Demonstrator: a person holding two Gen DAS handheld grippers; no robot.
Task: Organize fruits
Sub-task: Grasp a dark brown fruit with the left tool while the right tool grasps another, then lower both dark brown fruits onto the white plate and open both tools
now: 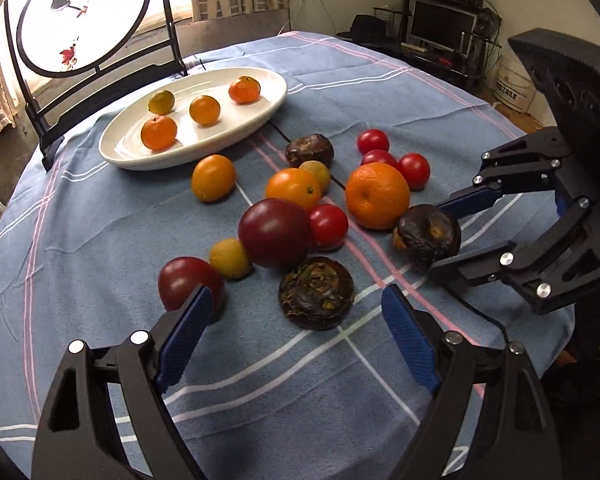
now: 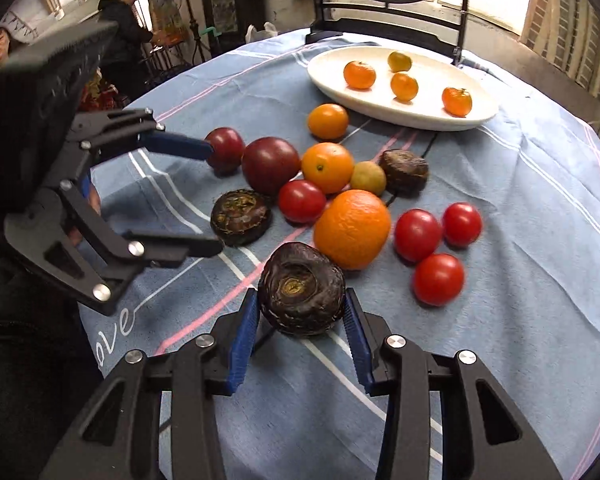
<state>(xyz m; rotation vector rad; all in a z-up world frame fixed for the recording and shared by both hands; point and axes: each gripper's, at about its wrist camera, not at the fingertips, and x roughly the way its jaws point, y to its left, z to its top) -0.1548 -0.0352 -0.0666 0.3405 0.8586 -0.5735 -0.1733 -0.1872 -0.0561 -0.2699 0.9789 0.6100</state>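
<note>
Low in the frame, our right gripper (image 2: 301, 322) clamps a dark water chestnut (image 2: 301, 288), its crown facing the camera; our left gripper (image 1: 296, 306) gapes over the blue cloth (image 1: 100, 240).

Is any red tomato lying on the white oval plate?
No: the white oval plate holds only four small orange citrus fruits; the red tomatoes lie on the blue tablecloth.

White plate (image 1: 260, 118); blue plaid tablecloth (image 1: 100, 220); red tomatoes (image 2: 438, 278).
</note>
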